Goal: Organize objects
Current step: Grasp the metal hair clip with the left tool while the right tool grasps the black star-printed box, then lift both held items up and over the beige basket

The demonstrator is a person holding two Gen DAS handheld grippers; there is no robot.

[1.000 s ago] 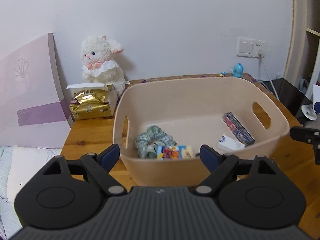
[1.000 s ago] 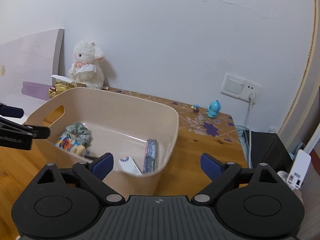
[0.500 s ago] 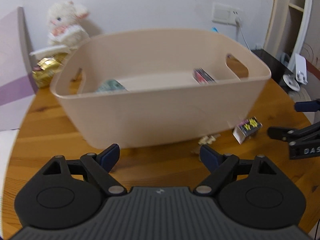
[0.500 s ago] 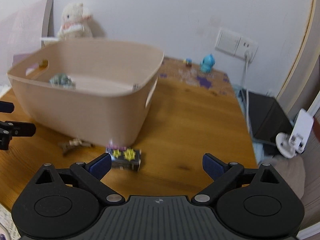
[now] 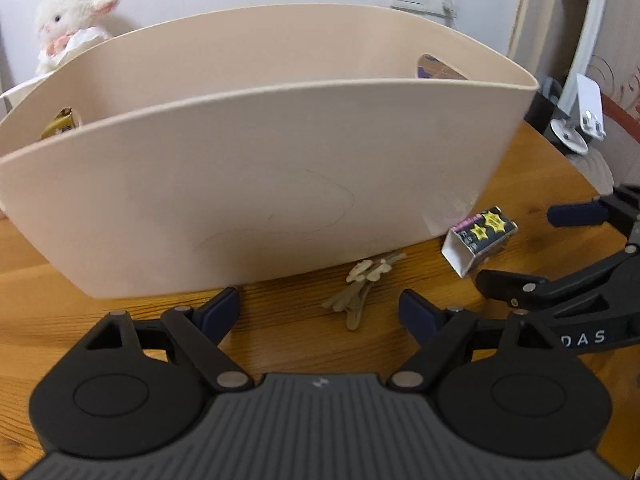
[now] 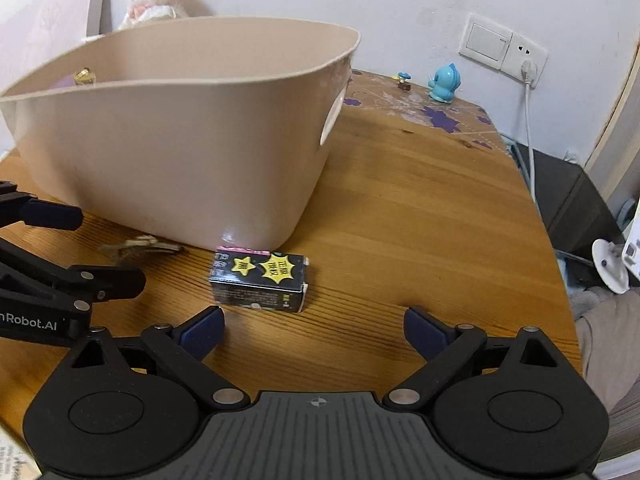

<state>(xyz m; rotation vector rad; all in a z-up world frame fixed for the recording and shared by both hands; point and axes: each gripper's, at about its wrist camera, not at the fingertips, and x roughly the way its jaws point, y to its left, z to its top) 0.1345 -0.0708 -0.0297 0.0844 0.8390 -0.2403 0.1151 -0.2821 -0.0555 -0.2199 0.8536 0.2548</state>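
A beige plastic basket [image 5: 248,184] stands on the wooden table [image 6: 420,208]; it also shows in the right wrist view [image 6: 180,136]. In front of it lie a tan hair clip [image 5: 362,286] and a small black box with yellow stars [image 5: 480,236]. The box [image 6: 260,280] and clip [image 6: 140,246] also show in the right wrist view. My left gripper [image 5: 320,312] is open and empty, low over the table just before the clip. My right gripper [image 6: 314,330] is open and empty, just before the box. The basket's contents are hidden by its wall.
A white plush lamb [image 5: 68,16] sits behind the basket by the wall. A blue figurine [image 6: 442,84] stands at the table's back right near a wall socket [image 6: 524,54]. A black cabinet [image 6: 568,200] and white stand [image 6: 612,264] are off the table's right edge.
Both grippers have dropped from above the basket to table height in front of it. The hair clip and the box have come into close view. Both stay open.
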